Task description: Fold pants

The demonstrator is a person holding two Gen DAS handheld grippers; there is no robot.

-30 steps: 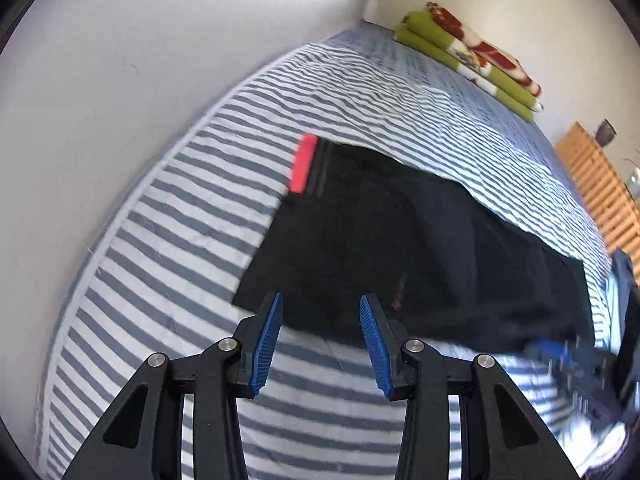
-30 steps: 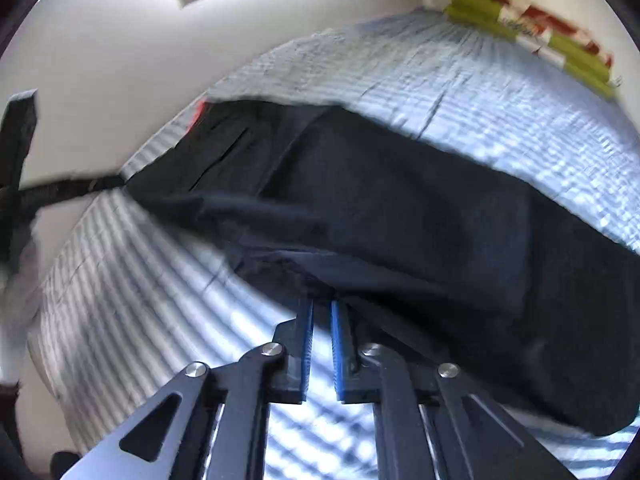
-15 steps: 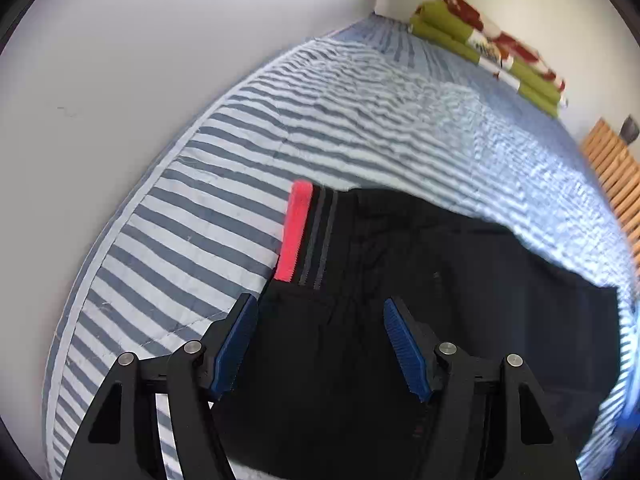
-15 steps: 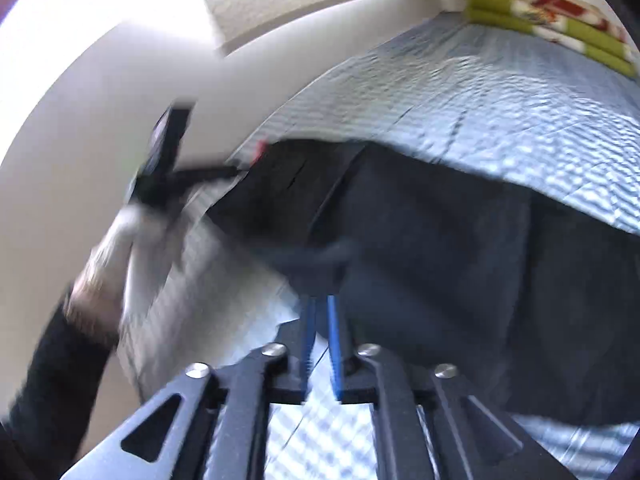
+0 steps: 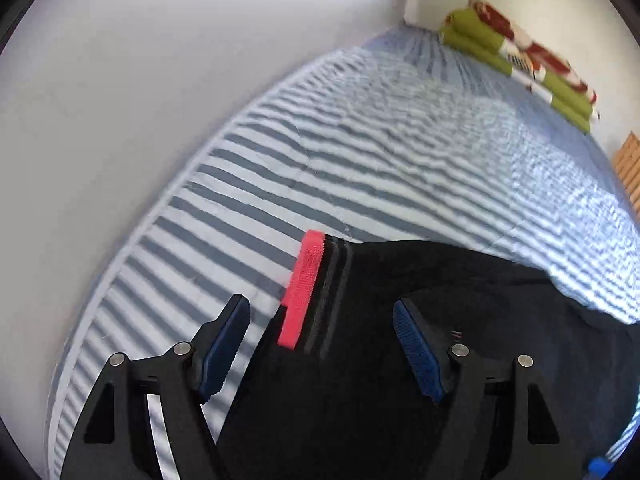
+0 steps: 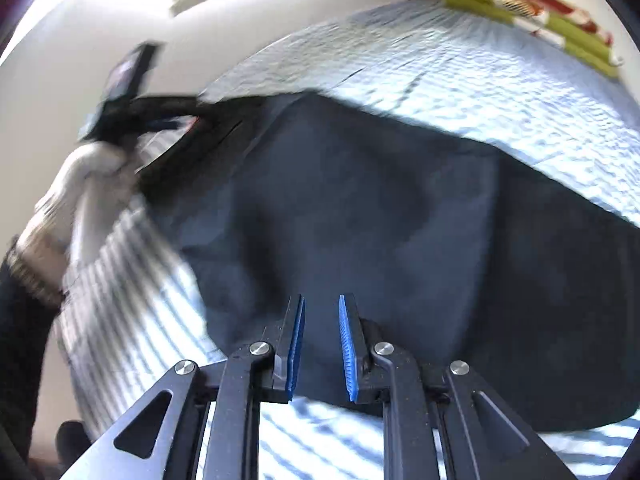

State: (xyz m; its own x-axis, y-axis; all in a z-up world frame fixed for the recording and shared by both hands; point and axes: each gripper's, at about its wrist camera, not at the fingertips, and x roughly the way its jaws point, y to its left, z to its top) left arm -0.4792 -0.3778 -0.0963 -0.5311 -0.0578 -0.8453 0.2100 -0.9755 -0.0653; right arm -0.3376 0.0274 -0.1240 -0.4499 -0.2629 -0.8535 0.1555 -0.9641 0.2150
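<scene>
Over the pants (image 5: pixel 400 360) on the striped bed (image 5: pixel 360 152), our right gripper (image 6: pixel 320 344) has just let go, jaws narrowly parted, while our left gripper (image 5: pixel 320 344) gapes wide at the waistband (image 5: pixel 300 288).

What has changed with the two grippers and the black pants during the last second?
The right gripper opened and let go of the black pants, which now lie flat. The left gripper moved forward from the near edge to the pink waistband strip, jaws wider. The pants stayed on the blue-striped bedcover.
</scene>
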